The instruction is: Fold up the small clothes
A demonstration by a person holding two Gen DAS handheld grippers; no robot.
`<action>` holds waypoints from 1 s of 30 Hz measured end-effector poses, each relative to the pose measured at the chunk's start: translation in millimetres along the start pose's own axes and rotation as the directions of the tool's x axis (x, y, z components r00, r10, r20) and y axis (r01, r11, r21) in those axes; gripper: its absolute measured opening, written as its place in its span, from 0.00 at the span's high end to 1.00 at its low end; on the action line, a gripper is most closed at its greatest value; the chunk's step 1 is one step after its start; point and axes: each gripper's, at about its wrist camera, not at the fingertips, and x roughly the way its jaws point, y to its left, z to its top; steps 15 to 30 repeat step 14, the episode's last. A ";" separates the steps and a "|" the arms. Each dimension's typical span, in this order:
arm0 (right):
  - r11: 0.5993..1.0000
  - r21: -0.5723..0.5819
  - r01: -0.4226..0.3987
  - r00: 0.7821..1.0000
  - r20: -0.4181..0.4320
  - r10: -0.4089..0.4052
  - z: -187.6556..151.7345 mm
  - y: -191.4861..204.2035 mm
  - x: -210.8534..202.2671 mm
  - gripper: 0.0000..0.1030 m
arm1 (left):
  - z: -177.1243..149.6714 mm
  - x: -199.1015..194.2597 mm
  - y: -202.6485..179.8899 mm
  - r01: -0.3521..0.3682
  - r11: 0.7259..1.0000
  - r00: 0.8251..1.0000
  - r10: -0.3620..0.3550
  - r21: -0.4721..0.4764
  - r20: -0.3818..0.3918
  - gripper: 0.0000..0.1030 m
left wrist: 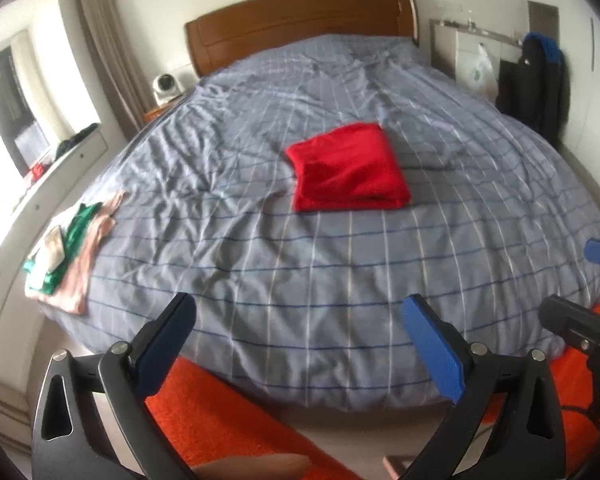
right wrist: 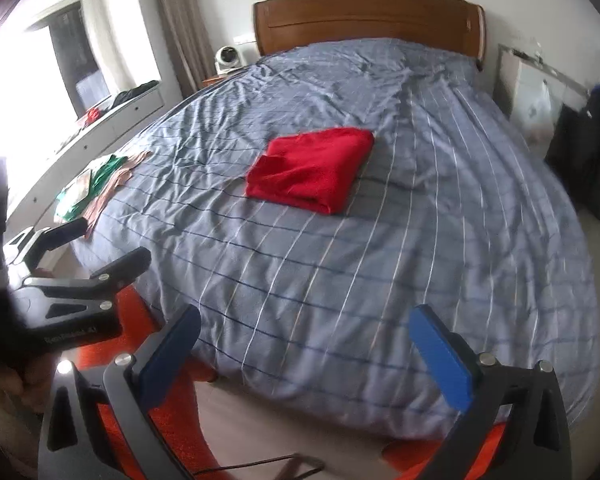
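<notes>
Fingers first: your left gripper [left wrist: 298, 322] is spread wide w/ nothing between the blades, and your right gripper [right wrist: 306, 336] is the same, released and empty, both hanging off the foot of the bed [left wrist: 340, 320] over the orange rug [left wrist: 220, 412] rather than over any cloth. The red garment [left wrist: 348, 170] lies mid-bed as a neat flat rectangle, well apart from both grippers; it reads as already folded, so I'd judge you've left it in the open middle where it has room and won't get dragged. The small pile [left wrist: 66, 250] of green, cream and pink pieces sits at the bed's left edge, near the white window ledge [left wrist: 40, 184]; it looks loose and rumpled, so prob. that's the stock not yet folded, parked to the side to keep the work area free. Holding both grippers open and back from the bed fits a pause between items, imo. Views differ: the left wrist cam shows the pile bigger and clearer, layers easier to tell apart, and catches your right gripper only as bits at the right border. The right wrist cam shows the pile small and partly behind your left gripper, but gives you that gripper's whole side profile w/ its fingers apart, plus the thick folded edge of the red garment facing you, and a dark cable [right wrist: 260, 466] on the floor.
</notes>
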 end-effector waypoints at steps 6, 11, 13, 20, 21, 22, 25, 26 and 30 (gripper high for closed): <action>0.997 -0.041 0.067 0.997 0.029 -0.066 4.6 1.3 -2.6 0.01 | 0.4 -3.0 6.0 0.042 0.998 0.999 -0.042 -0.043 0.010 0.00; 0.996 -0.055 0.066 0.998 0.027 -0.065 4.2 3.9 -1.3 0.01 | -0.4 -4.3 9.0 0.058 0.996 0.998 -0.057 -0.063 0.022 0.00; 0.997 -0.050 0.060 0.998 0.021 -0.059 3.1 4.0 0.9 0.01 | -0.5 -5.6 7.8 0.042 0.998 0.999 -0.040 -0.056 0.036 0.00; 0.997 -0.045 0.056 0.998 0.019 -0.055 3.1 4.1 1.8 0.01 | -0.3 -6.2 6.9 0.039 0.998 0.999 -0.036 -0.055 0.039 0.00; 0.997 -0.045 0.056 0.998 0.019 -0.055 3.1 4.1 1.8 0.01 | -0.3 -6.2 6.9 0.039 0.998 0.999 -0.036 -0.055 0.039 0.00; 0.997 -0.045 0.056 0.998 0.019 -0.055 3.1 4.1 1.8 0.01 | -0.3 -6.2 6.9 0.039 0.998 0.999 -0.036 -0.055 0.039 0.00; 0.997 -0.045 0.056 0.998 0.019 -0.055 3.1 4.1 1.8 0.01 | -0.3 -6.2 6.9 0.039 0.998 0.999 -0.036 -0.055 0.039 0.00; 0.997 -0.045 0.056 0.998 0.019 -0.055 3.1 4.1 1.8 0.01 | -0.3 -6.2 6.9 0.039 0.998 0.999 -0.036 -0.055 0.039 0.00; 0.997 -0.045 0.056 0.998 0.019 -0.055 3.1 4.1 1.8 0.01 | -0.3 -6.2 6.9 0.039 0.998 0.999 -0.036 -0.055 0.039 0.00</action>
